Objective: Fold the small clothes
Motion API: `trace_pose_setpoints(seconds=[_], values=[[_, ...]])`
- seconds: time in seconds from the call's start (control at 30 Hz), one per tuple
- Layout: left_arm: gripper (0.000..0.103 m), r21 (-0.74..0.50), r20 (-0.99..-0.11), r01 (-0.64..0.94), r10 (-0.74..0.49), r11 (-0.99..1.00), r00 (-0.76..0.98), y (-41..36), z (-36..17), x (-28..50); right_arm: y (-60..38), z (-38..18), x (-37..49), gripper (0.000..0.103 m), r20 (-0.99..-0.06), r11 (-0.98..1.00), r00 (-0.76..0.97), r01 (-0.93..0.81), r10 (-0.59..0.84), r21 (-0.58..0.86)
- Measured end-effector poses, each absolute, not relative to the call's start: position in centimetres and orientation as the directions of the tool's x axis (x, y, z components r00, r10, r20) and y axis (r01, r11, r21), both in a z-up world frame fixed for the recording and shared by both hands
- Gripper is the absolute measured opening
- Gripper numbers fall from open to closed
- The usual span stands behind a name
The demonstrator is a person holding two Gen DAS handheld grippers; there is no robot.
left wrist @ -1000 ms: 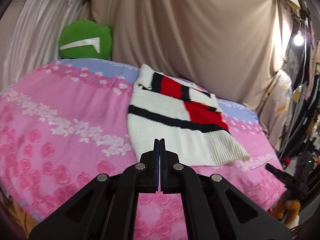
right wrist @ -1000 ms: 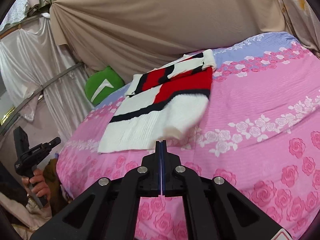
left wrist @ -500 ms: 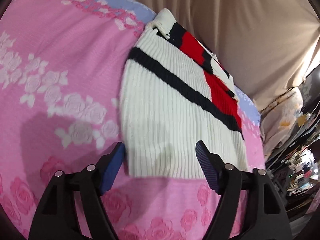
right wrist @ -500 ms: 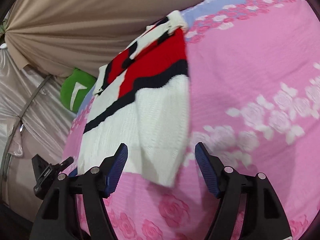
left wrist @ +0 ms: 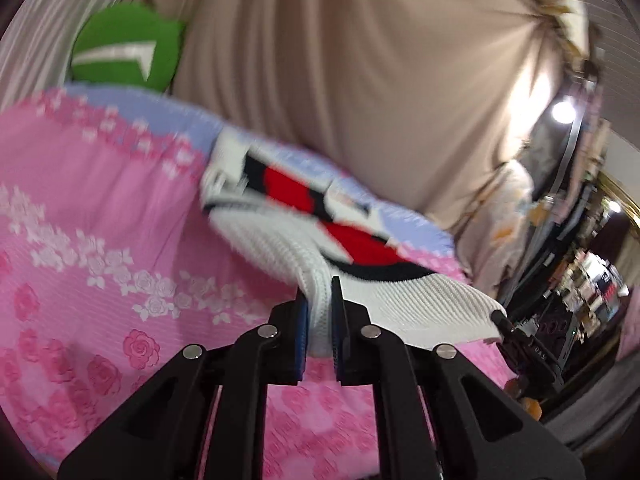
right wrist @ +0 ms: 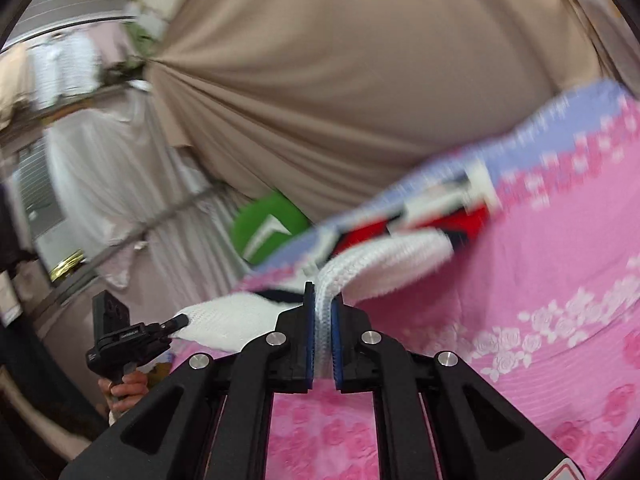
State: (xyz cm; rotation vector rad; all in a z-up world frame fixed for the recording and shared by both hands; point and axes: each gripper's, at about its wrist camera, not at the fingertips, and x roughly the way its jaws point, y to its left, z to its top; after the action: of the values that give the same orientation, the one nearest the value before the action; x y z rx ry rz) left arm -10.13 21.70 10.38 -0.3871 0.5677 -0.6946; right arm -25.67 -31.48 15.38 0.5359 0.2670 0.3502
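Observation:
A small white knit sweater (left wrist: 276, 240) with red and black blocks lies on the pink rose bedspread (left wrist: 80, 240). My left gripper (left wrist: 319, 300) is shut on the near left corner of its white hem and holds it lifted off the bed. My right gripper (right wrist: 323, 304) is shut on the other hem corner of the sweater (right wrist: 384, 256), also raised. The hem hangs stretched between the two grippers. The far collar end still rests on the bed. The left gripper (right wrist: 176, 322) shows in the right wrist view too.
A green round cushion (left wrist: 128, 48) sits at the bed's far left by a beige curtain (left wrist: 360, 80). Cluttered shelves and a lamp (left wrist: 564, 112) stand past the bed's right edge. The pink bedspread (right wrist: 520, 320) spreads to the right of the sweater.
Both grippers opened around the hem corners, then closed on them. The hem has since been lifted off the bed and both views tilted upward.

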Motion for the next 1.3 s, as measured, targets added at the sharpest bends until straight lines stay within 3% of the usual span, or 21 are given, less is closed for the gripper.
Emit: trace_pose_setpoints(seconds=[0.2,0.27,0.37,0.53,0.63,0.7,0.8,0.87,0.93,1.0,1.03,1.07,1.17,1.23,1.3], values=[[0.009,-0.392,-0.154,0.639,-0.733,0.661,0.663,23.8,16.1,-18.5,-29.3,21.2,-33.9,0.007,0.007,0.848,0.911,-0.388,0.413,0.361],[0.009,-0.364,-0.129,0.647,-0.724,0.670,0.678,23.4,17.2,-18.5,-29.8,22.3,-33.9,0.007,0.053,0.835,0.905,-0.411,0.422,0.365],[0.010,-0.375,-0.167,0.614,-0.703,0.694,0.692,22.0,17.8,-15.2,-31.5,22.7,-30.6,0.007,0.053,0.824,0.915,-0.384,0.399,0.417],[0.011,-0.375,-0.366,0.432,-0.560,0.820,0.743,16.1,15.4,-2.3,-36.8,19.2,-18.0,0.007,-0.114,0.763,0.937,-0.192,0.329,0.618],[0.014,-0.295,-0.504,0.302,-0.416,0.907,0.757,12.1,11.6,5.4,-38.6,15.4,-10.7,0.007,-0.243,0.729,0.915,-0.075,0.321,0.681],[0.018,-0.200,-0.579,0.231,-0.305,0.952,0.756,9.8,8.6,9.6,-39.5,12.9,-7.1,0.012,-0.352,0.750,0.908,0.066,0.229,0.659],[0.019,-0.101,-0.635,0.067,-0.116,0.993,0.764,9.8,5.0,13.3,-41.1,11.4,-7.1,0.015,-0.346,0.721,0.933,0.171,0.102,0.671],[0.025,-0.171,-0.625,0.065,-0.159,0.983,0.764,11.7,5.1,12.7,-41.5,12.0,-9.3,0.015,-0.281,0.706,0.958,0.157,0.062,0.690],[0.028,-0.231,-0.599,0.090,-0.214,0.969,0.772,13.5,6.2,10.3,-40.2,13.0,-10.9,0.015,-0.276,0.751,0.958,0.128,0.075,0.648],[0.038,-0.231,-0.559,0.195,-0.294,0.953,0.775,12.9,7.8,6.9,-36.5,13.9,-11.8,0.015,-0.301,0.816,0.943,0.063,0.139,0.574],[0.048,-0.220,-0.551,0.246,-0.329,0.944,0.767,12.1,8.1,5.4,-34.6,14.0,-12.0,0.015,-0.318,0.834,0.930,0.024,0.183,0.551],[0.056,-0.212,-0.552,0.312,-0.377,0.926,0.744,10.8,8.2,3.8,-32.3,13.8,-11.7,0.016,-0.345,0.844,0.906,-0.026,0.246,0.535],[0.056,-0.212,-0.611,0.492,-0.508,0.844,0.608,6.5,6.3,0.4,-25.2,11.5,-10.5,0.019,-0.457,0.845,0.785,-0.153,0.419,0.513],[0.056,-0.200,-0.677,0.535,-0.510,0.821,0.530,4.0,3.7,-0.8,-21.5,9.2,-9.9,0.019,-0.555,0.849,0.683,-0.189,0.474,0.493],[0.056,-0.146,-0.722,0.527,-0.454,0.837,0.522,3.3,1.5,-1.2,-20.0,7.7,-10.2,0.019,-0.635,0.887,0.639,-0.178,0.433,0.426]])
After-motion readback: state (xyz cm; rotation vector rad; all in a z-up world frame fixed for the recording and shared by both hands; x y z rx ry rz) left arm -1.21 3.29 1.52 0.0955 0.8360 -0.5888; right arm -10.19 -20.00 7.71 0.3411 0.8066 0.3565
